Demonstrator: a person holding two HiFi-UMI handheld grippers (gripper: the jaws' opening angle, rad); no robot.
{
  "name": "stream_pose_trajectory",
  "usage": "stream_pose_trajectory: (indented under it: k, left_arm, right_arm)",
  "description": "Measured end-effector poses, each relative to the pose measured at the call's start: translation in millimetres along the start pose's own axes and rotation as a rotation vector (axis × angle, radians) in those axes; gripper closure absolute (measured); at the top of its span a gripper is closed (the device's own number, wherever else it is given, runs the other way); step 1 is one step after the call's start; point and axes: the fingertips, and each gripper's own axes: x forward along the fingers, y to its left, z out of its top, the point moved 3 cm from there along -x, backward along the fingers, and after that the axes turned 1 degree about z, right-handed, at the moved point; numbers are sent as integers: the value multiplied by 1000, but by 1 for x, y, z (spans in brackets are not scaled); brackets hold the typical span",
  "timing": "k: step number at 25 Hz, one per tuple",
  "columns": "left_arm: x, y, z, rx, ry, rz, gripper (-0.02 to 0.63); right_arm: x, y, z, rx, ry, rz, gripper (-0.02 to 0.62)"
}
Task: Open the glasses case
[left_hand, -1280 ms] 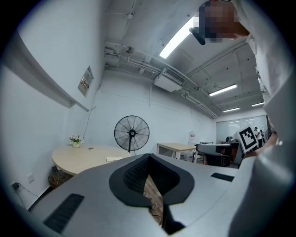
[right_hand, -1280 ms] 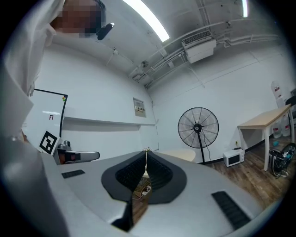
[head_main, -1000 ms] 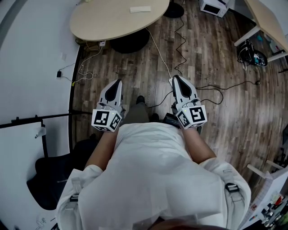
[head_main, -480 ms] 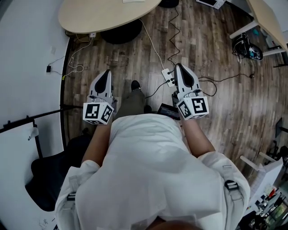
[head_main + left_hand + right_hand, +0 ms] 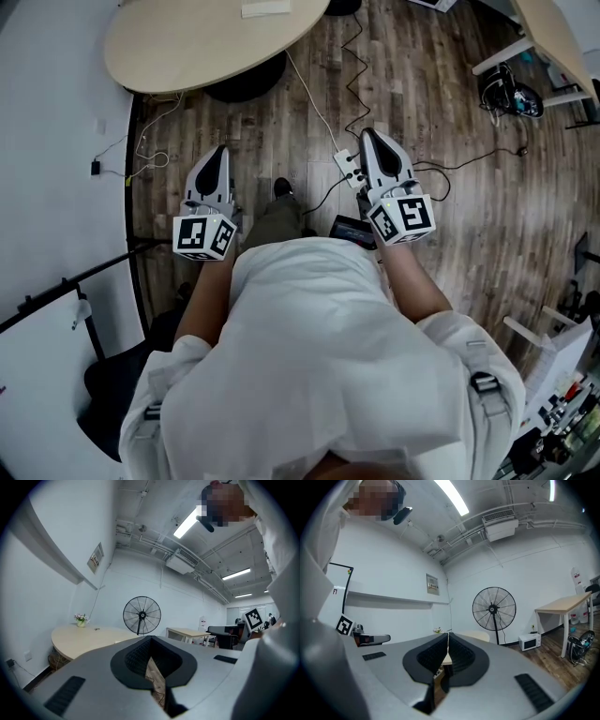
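While the person stands on the wood floor with both tools held at waist level, the left gripper has its jaws pressed together with nothing between them; the right gripper is the same, tips touching, empty. Both point toward the round table, well apart from it. A pale flat item lies near the table's far edge, too small to tell whether it's the glasses case. A power strip lies on the floor beside the right gripper's tip
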Motion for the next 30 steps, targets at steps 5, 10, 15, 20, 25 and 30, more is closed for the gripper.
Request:
stream_pose_trajectory:
  k: [5,10,15,20,25,30]
  left_arm:
    - [47,32,11,-3,-1,-13,592]
    - [85,75,29,-23,-29,-6,592]
    - [110,122,35,-44,-48,13,592]
    - [132,161,29,-52,-43,14,592]
    - [156,174,25,-64,-41,3,592]
    - [180,178,22,-71,-33,-19,592]
  right_arm:
    - [52,-10,10,-6,15,1,569]
    - [109,-11,21,-34,35,3,569]
    - [158,-13,23,-54,56,-5,569]
    - [193,-15,22,-76,53,-25,569]
    - [212,-25,28,-95,45,-49,569]
    - [225,-40,33,-101,40,-73,569]
